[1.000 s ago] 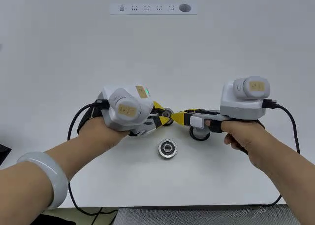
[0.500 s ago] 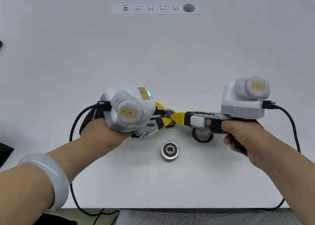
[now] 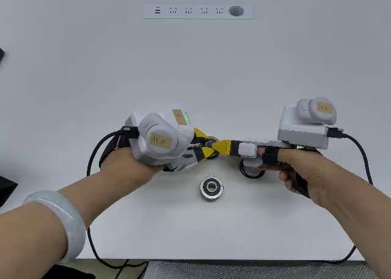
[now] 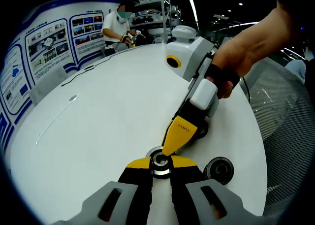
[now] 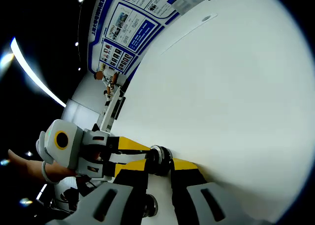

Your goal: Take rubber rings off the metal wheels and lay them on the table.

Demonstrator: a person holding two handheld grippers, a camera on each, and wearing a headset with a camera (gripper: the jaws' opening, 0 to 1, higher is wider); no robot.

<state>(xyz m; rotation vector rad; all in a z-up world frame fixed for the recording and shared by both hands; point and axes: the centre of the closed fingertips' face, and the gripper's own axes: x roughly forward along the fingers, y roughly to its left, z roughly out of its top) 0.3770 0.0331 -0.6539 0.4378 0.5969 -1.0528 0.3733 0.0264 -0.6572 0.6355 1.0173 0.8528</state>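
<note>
The white table [image 3: 183,71] carries everything, and I see no freed ring on it that I can be sure of, so I judge the job to be in its early part.

My left gripper [image 3: 203,146] is clamped on the held wheel [image 4: 160,161], jaws tight on either side of it. My right gripper [image 5: 158,166] meets that held wheel from the opposite side, with its yellow jaws pressed in on the black rim. I cannot tell whether they pinch the rubber alone or the metal too. The rubber ring looks to be seated on the held wheel, so this first pull is not finished.

A loose wheel [image 3: 211,188] lies on the table just nearer me than the held wheel, apart from it, its dark tyre around a bright hub: untouched, I judge. A dark round piece [image 3: 252,169] sits to the right of the held wheel, partly under my right gripper. Ring or whole wheel, I cannot say.
</note>
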